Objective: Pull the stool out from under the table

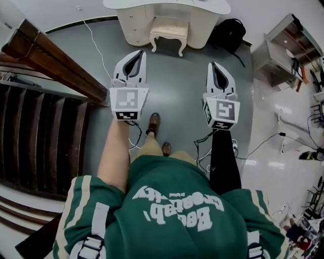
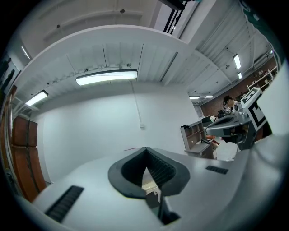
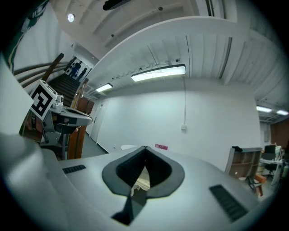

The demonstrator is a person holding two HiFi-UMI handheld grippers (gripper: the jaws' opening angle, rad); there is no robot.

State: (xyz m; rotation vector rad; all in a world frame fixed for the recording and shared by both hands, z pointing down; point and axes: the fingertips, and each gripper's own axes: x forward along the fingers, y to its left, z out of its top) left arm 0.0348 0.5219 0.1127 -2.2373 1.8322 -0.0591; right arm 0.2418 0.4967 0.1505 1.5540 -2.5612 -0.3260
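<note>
Clearly nothing is done yet: the cream stool (image 1: 169, 31) sits partly tucked under the bench (image 1: 215, 7) at the frame's top centre, while the left claw (image 1: 139, 53) and right claw (image 1: 212, 66) (both pinched shut, empty) hover well short; reaching, gripping and pulling remain.

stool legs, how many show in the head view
2: one leg at the stool's near left corner, another leg at its near right corner, both just out from under the table. Rear legs may be hidden under the table.
</note>
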